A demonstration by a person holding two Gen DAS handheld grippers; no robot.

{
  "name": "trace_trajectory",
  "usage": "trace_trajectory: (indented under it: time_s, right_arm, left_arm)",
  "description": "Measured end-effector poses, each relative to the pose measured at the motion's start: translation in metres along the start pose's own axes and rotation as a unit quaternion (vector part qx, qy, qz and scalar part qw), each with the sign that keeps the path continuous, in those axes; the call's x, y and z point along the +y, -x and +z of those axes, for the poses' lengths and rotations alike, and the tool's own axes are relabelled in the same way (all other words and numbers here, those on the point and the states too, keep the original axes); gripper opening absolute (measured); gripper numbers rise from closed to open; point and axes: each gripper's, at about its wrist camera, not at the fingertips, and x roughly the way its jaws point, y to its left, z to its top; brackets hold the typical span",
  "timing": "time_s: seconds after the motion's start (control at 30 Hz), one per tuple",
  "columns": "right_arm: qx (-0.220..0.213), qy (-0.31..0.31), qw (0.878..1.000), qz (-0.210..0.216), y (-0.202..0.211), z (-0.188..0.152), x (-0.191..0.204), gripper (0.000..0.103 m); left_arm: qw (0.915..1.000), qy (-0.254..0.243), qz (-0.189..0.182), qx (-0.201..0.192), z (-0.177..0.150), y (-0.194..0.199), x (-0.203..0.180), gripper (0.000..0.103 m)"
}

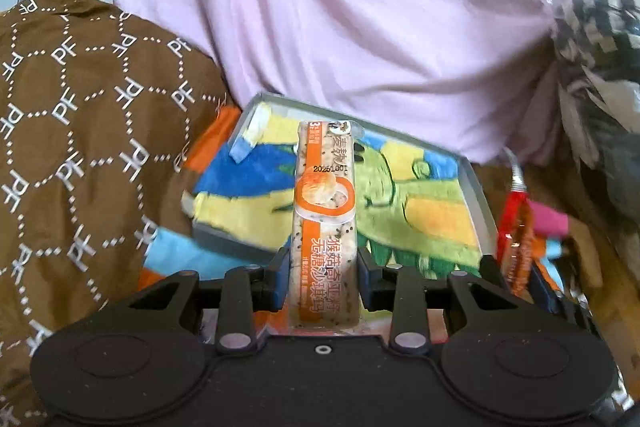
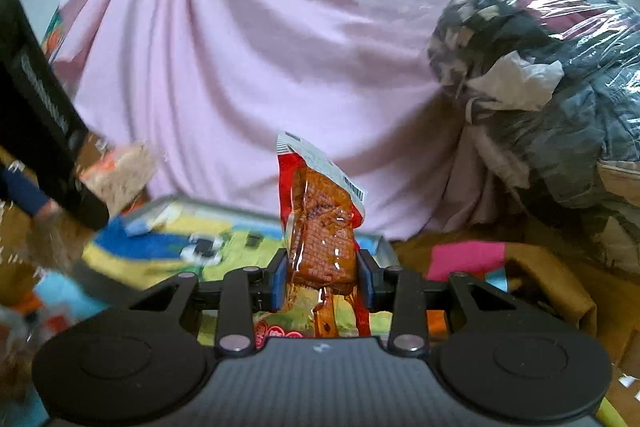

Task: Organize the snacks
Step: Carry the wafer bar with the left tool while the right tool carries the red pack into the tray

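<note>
Left wrist view: the left gripper [image 1: 323, 271] clamps a rice-crisp bar [image 1: 324, 211] above a grey tray [image 1: 478, 203] lined with a cartoon cloth, brown patterned fabric [image 1: 80, 115] left, pink sheet [image 1: 340, 27] beyond. Right wrist view: the right gripper [image 2: 323, 273] clamps a red-wrapped biscuit pack [image 2: 322, 227] over the tray's [image 2: 386, 251] near right corner, with a plastic-wrapped bundle [image 2: 560, 99] far right.

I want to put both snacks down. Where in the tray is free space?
The tray looks mostly free: the colourful floor right of the pale snack bar, toward its grey right rim. The far left corner holds a small white-and-blue packet.
</note>
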Motion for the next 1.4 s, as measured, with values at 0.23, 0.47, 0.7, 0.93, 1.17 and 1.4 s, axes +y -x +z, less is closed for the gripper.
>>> trace_trajectory:
  time_s: [0.23,0.47,0.7,0.93,1.17,1.4]
  right_arm:
    - [-0.059,0.016,0.998,-0.027,-0.027,-0.003,0.0,0.039]
    - [-0.079,0.043,0.995,-0.034,-0.056,-0.008,0.006,0.04]
    - [-0.049,0.026,0.998,-0.026,-0.075,-0.021,0.007,0.04]
    - [0.001,0.016,1.0,-0.005,-0.093,-0.018,0.001,0.041]
    - [0.024,-0.002,1.0,0.005,-0.104,-0.019,-0.002,0.045]
    - [0.058,-0.042,0.997,0.032,-0.116,-0.03,-0.005,0.059]
  left_arm:
    - [0.9995,0.01,0.013,-0.026,0.016,-0.042,-0.015,0.036]
    - [0.9988,0.006,0.023,-0.042,0.031,-0.087,-0.037,0.036]
    - [0.9991,-0.015,0.038,-0.011,0.027,-0.128,-0.039,0.036]
    - [0.9983,-0.03,0.048,0.013,0.018,-0.148,-0.041,0.036]
    - [0.9977,-0.033,0.054,0.024,0.018,-0.154,-0.038,0.036]
    - [0.9975,-0.035,0.054,0.029,0.017,-0.156,-0.033,0.036]
